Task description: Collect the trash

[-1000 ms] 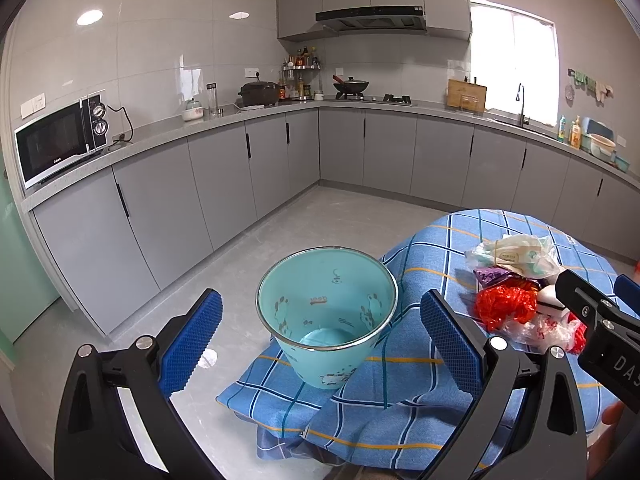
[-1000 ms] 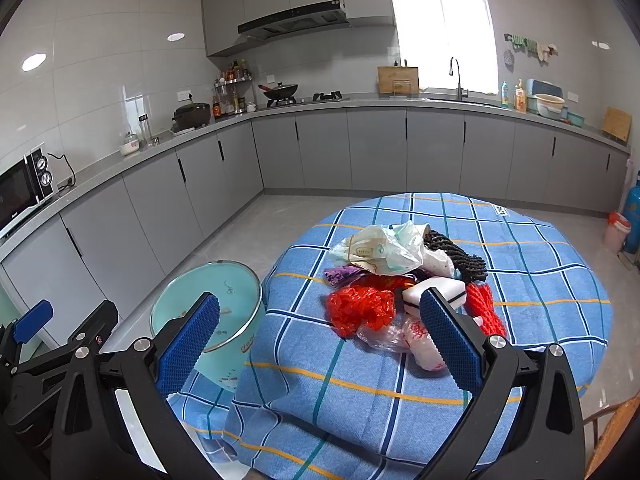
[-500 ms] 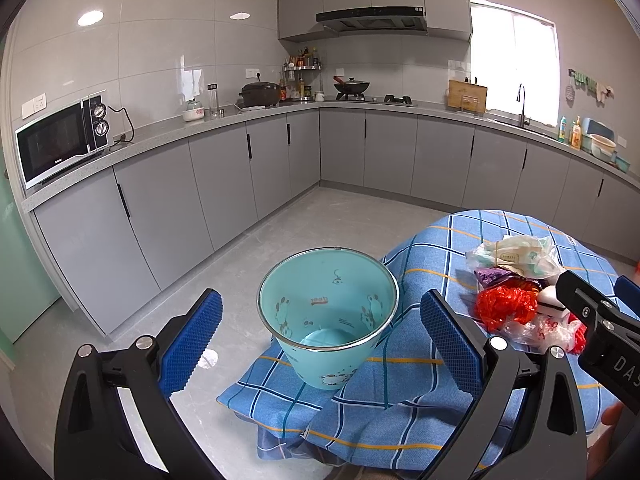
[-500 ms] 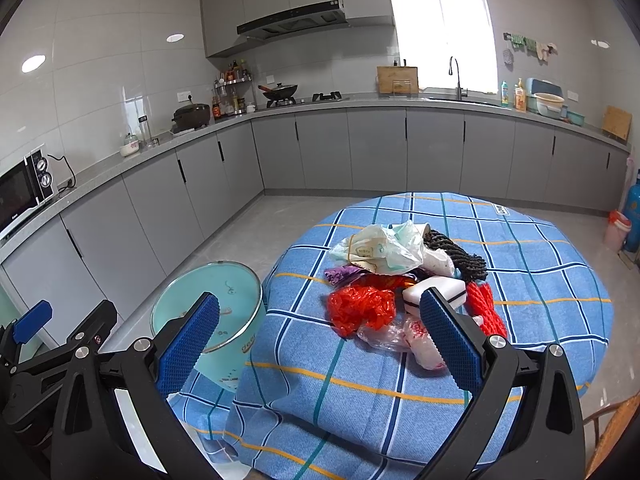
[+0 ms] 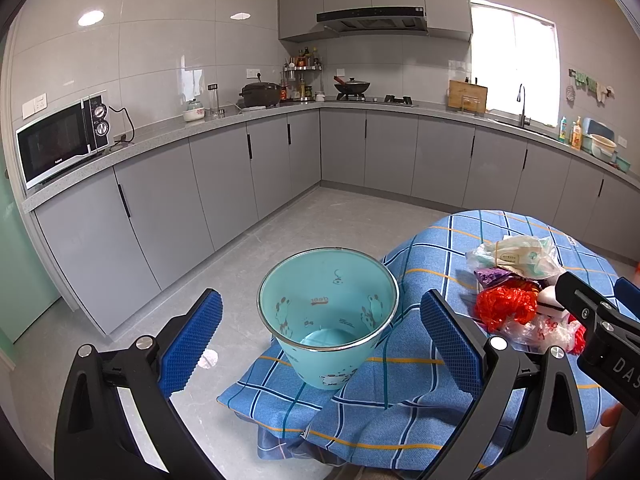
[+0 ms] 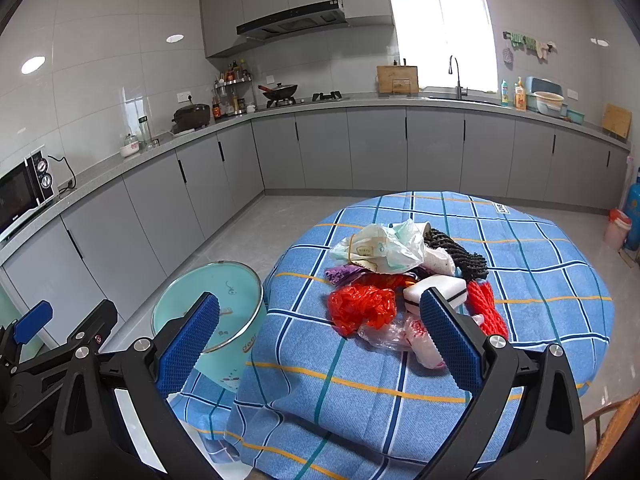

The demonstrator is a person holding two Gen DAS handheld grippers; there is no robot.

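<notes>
A kitchen with grey cabinets, seen from two hand-held grippers. In front stands a round surface [image 6: 540, 264] covered by a blue checked cloth that hangs down to the floor at the left edge.

A heap of trash [image 6: 400, 276] lies near the middle of the surface, toward its near side. It holds a crumpled pale plastic bag [image 6: 380, 246] at the far side of the heap, a red plastic bag [image 6: 360, 308] at the near left, a white block with a dark stripe [image 6: 436, 292], red netting [image 6: 486, 304] at the right, a dark knitted piece [image 6: 456, 250] behind, a purple scrap [image 6: 344, 274] and a clear wrapper [image 6: 396, 332] nearest the viewer.

A light blue bin [image 5: 328, 316] stands on the floor just beside the left edge of the surface, on the trailing cloth. Its inside appears bare, with only its bottom showing.

The left gripper [image 5: 320, 332] is spread wide and holds nothing; it hangs above the bin. The right gripper [image 6: 320, 338] is also spread wide and empty, facing the heap from the near edge, apart from it.

The task looks barely begun: no piece seems to be in the bin, and the whole heap is left to collect.
</notes>
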